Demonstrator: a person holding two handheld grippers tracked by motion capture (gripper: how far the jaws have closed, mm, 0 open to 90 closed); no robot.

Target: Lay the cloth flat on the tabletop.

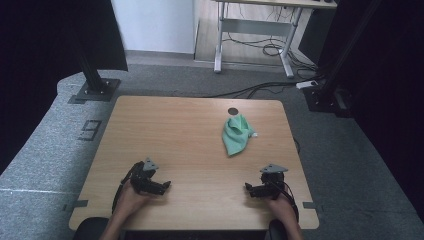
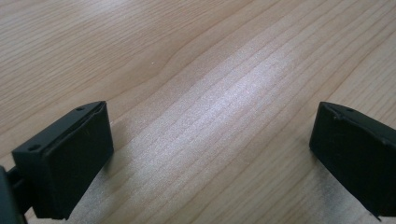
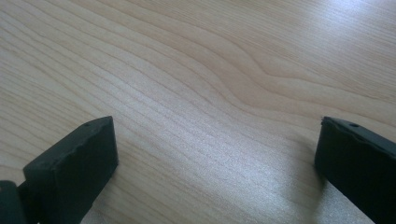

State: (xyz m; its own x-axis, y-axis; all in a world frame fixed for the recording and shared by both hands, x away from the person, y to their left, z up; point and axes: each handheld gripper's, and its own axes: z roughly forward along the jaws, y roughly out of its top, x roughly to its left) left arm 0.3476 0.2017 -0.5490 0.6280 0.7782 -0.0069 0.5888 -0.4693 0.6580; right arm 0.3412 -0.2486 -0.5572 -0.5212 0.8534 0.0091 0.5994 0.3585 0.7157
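A light wooden table with rounded corners [image 1: 180,130] carries everything, standing on grey carpet [image 1: 345,165]. Beyond its far edge stands a white-framed desk [image 1: 255,35] with dark cables lying on the floor under it.

The left gripper [image 1: 162,186] rests low on the near left part of the table, held in the person's left hand [image 1: 131,197]. Its jaws stand wide apart with nothing between them; in the left gripper view [image 2: 210,154] bare wood grain lies between the two black pads.

The right gripper [image 1: 248,189] rests on the near right part, held in the right hand [image 1: 281,202], pointing toward the left gripper. Its jaws are likewise spread wide and empty, bare wood between them in the right gripper view [image 3: 215,158].

A crumpled green cloth [image 1: 236,135] lies well apart from both grippers, farther out on the table, ahead of the right gripper and slightly to its inner side. Just beyond the cloth sits a small dark round cable hole [image 1: 233,111].
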